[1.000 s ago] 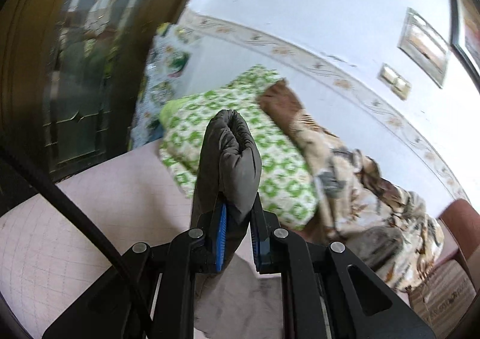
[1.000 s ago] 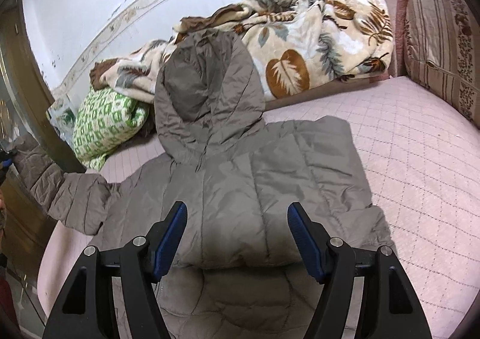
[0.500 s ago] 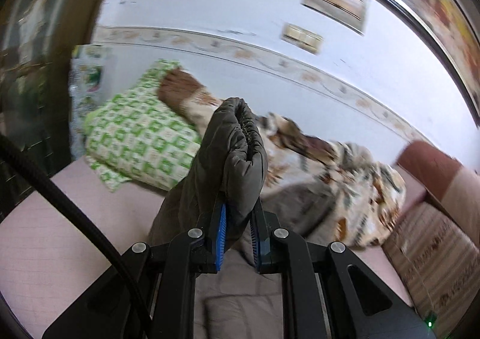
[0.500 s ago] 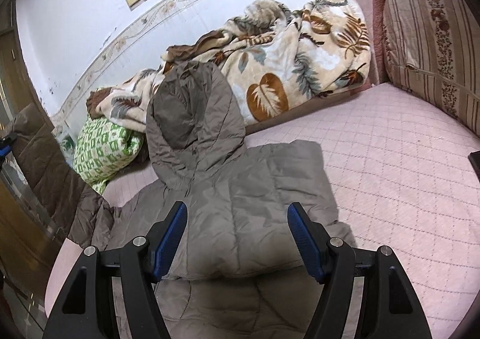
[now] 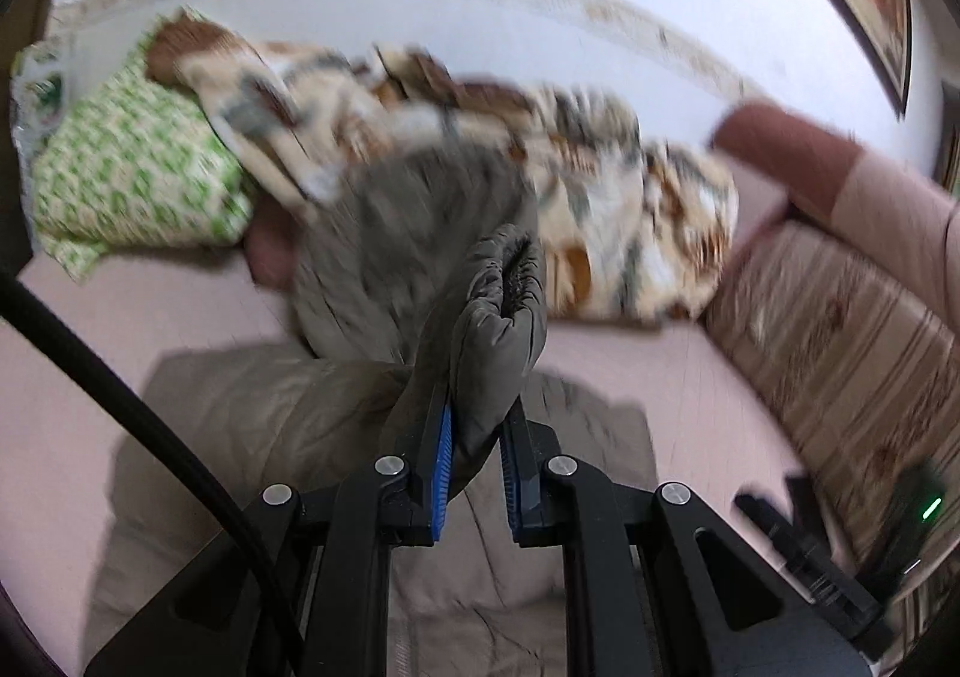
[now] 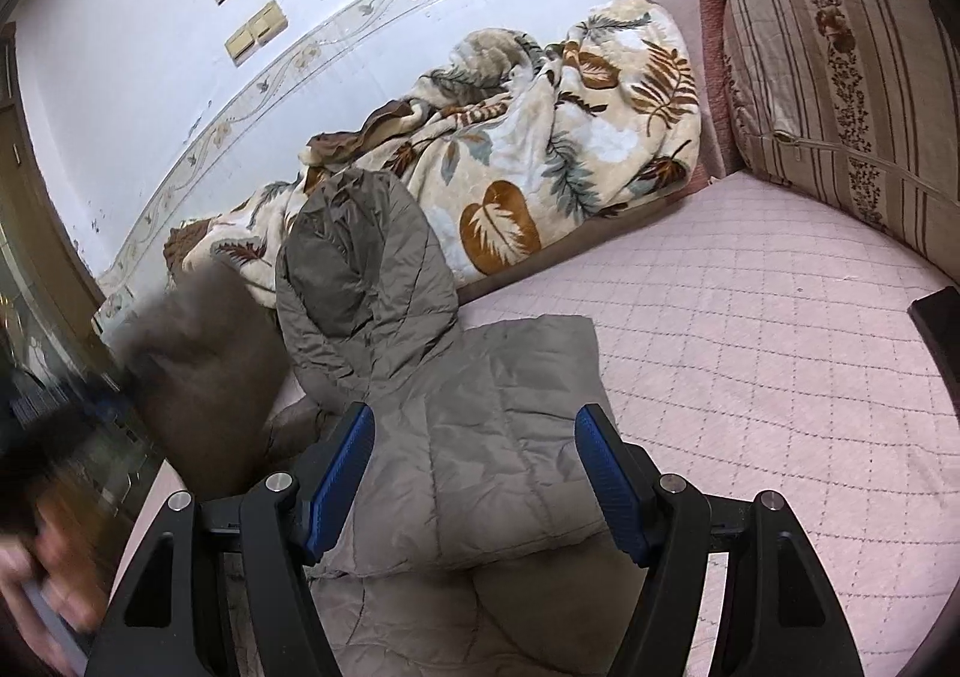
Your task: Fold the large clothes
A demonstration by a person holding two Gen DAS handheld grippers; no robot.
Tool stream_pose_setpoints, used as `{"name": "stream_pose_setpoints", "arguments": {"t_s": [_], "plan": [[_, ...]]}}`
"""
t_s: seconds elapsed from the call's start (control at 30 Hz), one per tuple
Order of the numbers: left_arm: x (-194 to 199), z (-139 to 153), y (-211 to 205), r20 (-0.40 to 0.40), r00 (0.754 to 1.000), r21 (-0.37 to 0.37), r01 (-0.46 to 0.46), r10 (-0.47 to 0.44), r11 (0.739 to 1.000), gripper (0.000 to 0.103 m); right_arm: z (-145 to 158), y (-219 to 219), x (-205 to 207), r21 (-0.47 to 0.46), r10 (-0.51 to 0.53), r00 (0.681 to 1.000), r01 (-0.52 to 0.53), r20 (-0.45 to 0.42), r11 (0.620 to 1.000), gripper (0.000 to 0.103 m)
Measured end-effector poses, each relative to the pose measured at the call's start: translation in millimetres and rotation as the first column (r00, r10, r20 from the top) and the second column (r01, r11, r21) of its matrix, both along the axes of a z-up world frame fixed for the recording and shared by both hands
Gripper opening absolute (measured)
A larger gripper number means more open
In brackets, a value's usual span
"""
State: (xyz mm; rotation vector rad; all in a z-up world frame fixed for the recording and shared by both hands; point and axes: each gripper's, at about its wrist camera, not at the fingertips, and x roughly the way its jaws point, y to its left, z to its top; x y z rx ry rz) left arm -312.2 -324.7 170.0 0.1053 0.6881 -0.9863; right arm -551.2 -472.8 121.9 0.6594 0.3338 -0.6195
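A grey-brown hooded puffer jacket (image 6: 480, 437) lies on the pink quilted bed, hood (image 6: 354, 281) toward the wall, its right side folded over the body. My left gripper (image 5: 477, 431) is shut on the jacket's left sleeve cuff (image 5: 504, 311) and holds it up over the jacket body (image 5: 270, 413). In the right wrist view that raised sleeve (image 6: 198, 353) is a blurred shape at the left. My right gripper (image 6: 474, 473) is open and empty, hovering above the jacket's folded part.
A leaf-print blanket (image 6: 540, 149) and a green checked pillow (image 5: 132, 173) lie along the wall behind the hood. A striped cushion (image 6: 840, 77) stands at the right. The pink quilted bed (image 6: 750, 347) stretches right of the jacket.
My left gripper has swung the sleeve from the left edge of the bed inward over the jacket body. My right gripper has drawn slightly forward and stays open.
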Motion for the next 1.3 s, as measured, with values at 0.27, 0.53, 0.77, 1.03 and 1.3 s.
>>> {"name": "stream_pose_setpoints", "arguments": {"t_s": [0.27,0.53,0.77,1.03,1.3], "plan": [[-32.9,-95.9,-38.0,-0.070,0.995,0.180,0.088,-0.076,0.980,0.028,0.1,-3.5,0.8,-0.004,-0.001,1.000,0.001,-0.006,1.000,0.074],[-33.1,-77.9,2.9,-0.051,0.980,0.146,0.200,-0.194,0.969,0.049,-0.6,-3.3,20.6,-0.005,0.021,1.000,-0.021,-0.007,1.000,0.074],[81.0,-69.7,53.9,0.028,0.996,0.202,-0.088,0.085,0.975,0.058,-14.2,24.2,74.9,-0.056,0.143,0.980,-0.152,-0.140,0.987,0.061],[155.3,-139.7,77.1,-0.065,0.976,0.355,-0.173,0.209,0.919,0.059,-59.8,25.8,122.7,-0.006,0.191,0.936,-0.201,-0.296,0.979,0.061],[146.3,-116.7,78.1,-0.015,0.979,0.309,-0.187,0.201,0.932,0.057,-79.2,13.2,130.5,0.109,0.198,0.919,-0.171,-0.342,0.979,0.061]]}}
